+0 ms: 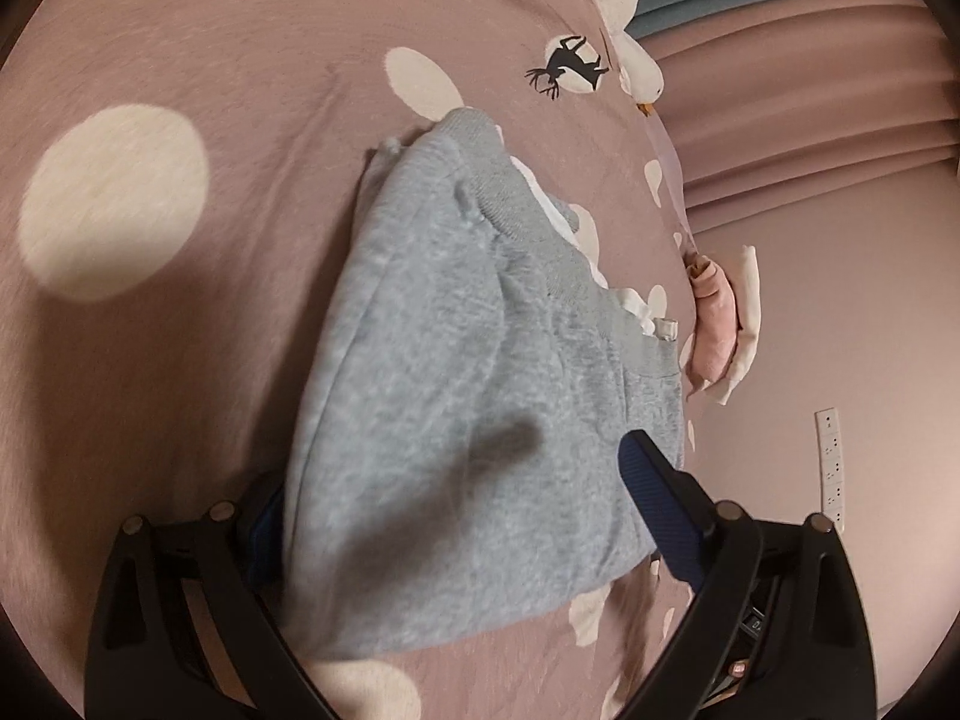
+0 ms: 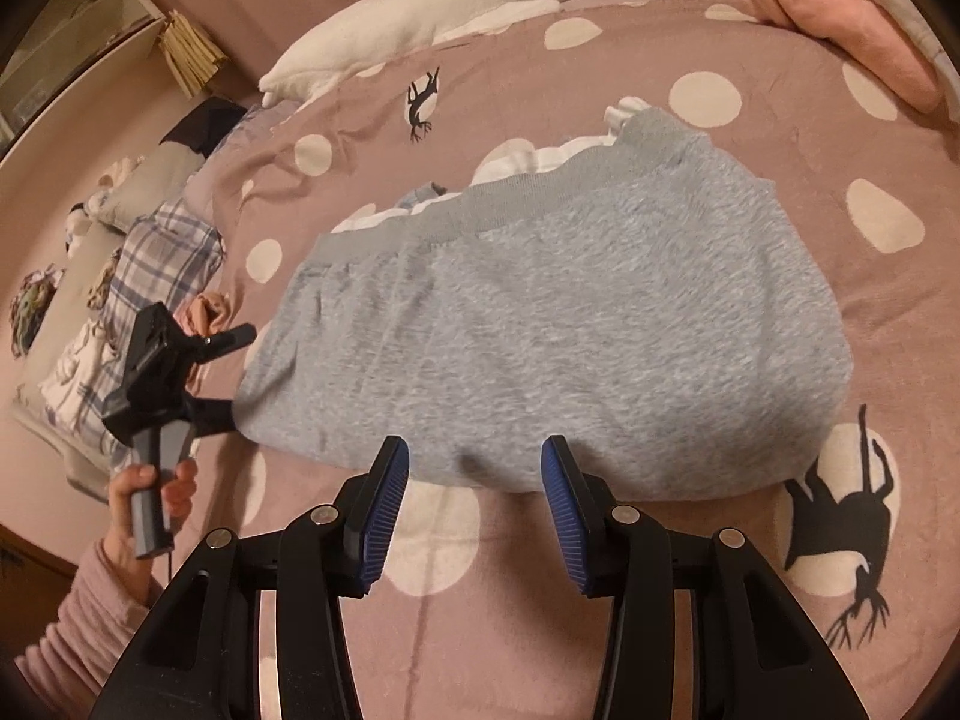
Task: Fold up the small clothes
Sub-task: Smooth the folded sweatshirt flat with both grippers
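Lying folded on the mauve polka-dot bedspread (image 2: 600, 48), the fuzzy grey knit garment (image 2: 540, 330) has the left gripper (image 1: 456, 504) spread wide around its side edge, gripping nothing, while the right gripper (image 2: 474, 498) hangs released at its near edge. Closing on only the top layer could drag the fold apart. No containers show.

Left fingers (image 1: 264, 516) perhaps under sweatshirt (image 1: 480, 360)
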`<state>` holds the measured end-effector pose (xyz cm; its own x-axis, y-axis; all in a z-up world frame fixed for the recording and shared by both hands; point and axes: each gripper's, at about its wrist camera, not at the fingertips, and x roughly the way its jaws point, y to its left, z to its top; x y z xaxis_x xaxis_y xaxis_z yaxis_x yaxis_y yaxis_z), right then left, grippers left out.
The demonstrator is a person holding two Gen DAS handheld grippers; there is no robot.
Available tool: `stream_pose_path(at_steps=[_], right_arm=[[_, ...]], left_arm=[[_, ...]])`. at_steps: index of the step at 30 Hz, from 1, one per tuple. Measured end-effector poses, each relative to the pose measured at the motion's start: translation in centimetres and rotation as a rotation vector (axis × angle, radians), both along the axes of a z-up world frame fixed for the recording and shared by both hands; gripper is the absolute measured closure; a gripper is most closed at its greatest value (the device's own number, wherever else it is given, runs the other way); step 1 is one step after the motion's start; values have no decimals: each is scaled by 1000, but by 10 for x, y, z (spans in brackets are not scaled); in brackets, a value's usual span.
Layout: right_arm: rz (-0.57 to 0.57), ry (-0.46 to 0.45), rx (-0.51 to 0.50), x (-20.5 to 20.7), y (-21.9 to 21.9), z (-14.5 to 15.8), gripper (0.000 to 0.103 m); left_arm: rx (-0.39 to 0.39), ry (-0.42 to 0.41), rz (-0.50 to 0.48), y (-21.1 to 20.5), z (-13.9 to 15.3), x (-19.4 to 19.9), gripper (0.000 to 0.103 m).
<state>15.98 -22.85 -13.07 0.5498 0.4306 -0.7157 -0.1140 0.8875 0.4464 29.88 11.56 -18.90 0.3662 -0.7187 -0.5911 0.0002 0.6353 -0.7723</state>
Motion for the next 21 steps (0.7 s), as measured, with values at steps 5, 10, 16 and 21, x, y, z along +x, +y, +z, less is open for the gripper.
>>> stream_pose_path(at_steps=[5, 10, 16, 21], right_arm=[[6, 2, 1, 3, 2, -2, 57], [1, 9, 7, 6, 2, -5, 57], [-9, 15, -1, 6, 3, -6, 57], [-19, 20, -8, 7, 5, -8, 57]], left_arm=[[-2, -2, 4, -1, -2, 7, 8], [53, -8, 9, -10, 0, 11, 8], [196, -34, -20, -27, 4, 13, 8], [268, -55, -38, -35, 4, 12, 8]])
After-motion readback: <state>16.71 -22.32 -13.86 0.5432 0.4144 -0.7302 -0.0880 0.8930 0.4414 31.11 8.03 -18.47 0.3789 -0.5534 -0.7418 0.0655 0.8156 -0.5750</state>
